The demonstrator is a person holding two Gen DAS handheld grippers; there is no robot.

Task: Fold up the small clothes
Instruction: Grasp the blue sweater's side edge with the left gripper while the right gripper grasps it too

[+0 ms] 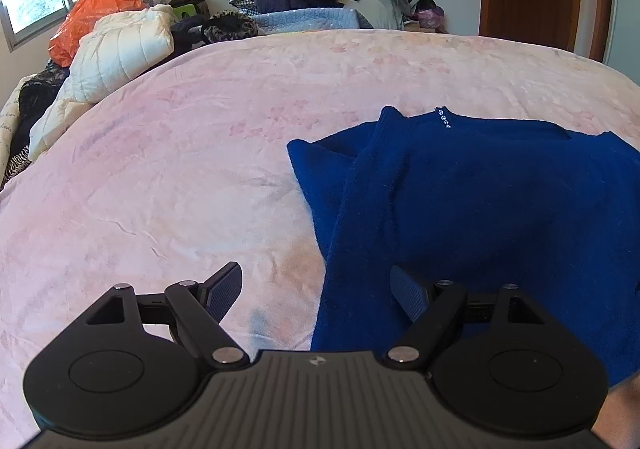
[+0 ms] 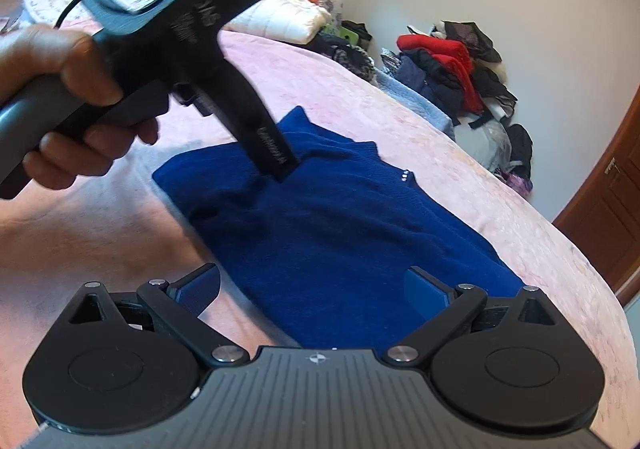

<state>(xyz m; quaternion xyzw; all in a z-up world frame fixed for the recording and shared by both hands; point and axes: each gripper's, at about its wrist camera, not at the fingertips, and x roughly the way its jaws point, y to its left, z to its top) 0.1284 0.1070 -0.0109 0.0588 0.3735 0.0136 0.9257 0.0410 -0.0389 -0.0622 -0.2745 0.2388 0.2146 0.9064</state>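
- Left wrist view: the left gripper stands wide open and empty over the near edge of the blue sweater, which lies flat on the pink blanket.
- Right gripper is also fully spread, holding nothing.
- Soft, limp knit, likely light; it should sag and drape when lifted.
- Best pinched at a hem corner or sleeve edge.

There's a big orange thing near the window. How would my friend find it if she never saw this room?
Start at the window with the flowered blind, at the far left side of the pink bed. Just beside it, on the heap of bedding, sits a puffy white quilt. The orange plastic bag pokes up behind that quilt: shiny, crinkly, with handles on top, the only orange thing there.
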